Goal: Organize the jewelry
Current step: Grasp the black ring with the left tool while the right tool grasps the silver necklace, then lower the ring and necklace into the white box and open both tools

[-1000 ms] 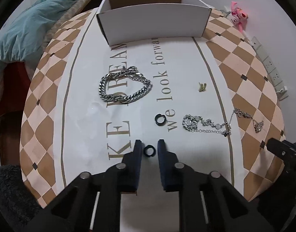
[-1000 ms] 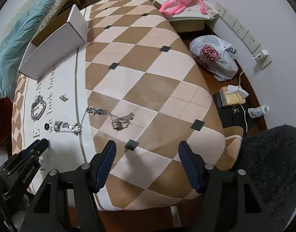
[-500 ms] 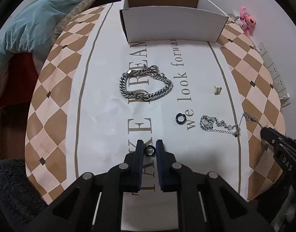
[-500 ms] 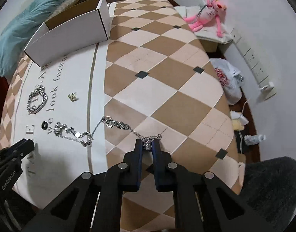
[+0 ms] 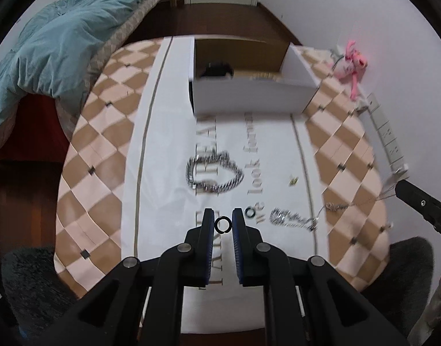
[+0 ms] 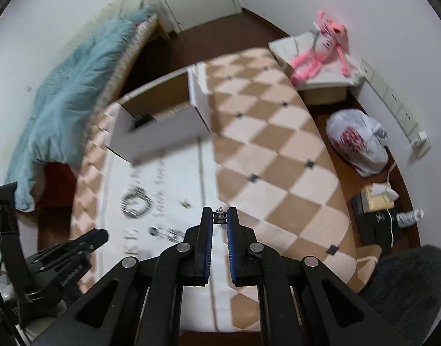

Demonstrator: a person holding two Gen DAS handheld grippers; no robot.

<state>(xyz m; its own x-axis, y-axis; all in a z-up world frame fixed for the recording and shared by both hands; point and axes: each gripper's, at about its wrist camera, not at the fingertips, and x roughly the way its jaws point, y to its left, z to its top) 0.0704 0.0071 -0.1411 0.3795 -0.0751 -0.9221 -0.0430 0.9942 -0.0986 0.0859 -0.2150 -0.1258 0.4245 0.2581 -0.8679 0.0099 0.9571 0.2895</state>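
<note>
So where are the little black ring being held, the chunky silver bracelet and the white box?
black ring (image 5: 223, 224), left wrist view, its band.
silver bracelet (image 5: 215, 172), left wrist view, its links.
white box (image 5: 249, 98), left wrist view, front wall.

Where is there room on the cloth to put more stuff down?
Bare spots: the white strip left of the thick chain bracelet, and the checkered part right of the box. It is crowded in the middle, around the black ring, gold earring and thin necklace.
</note>
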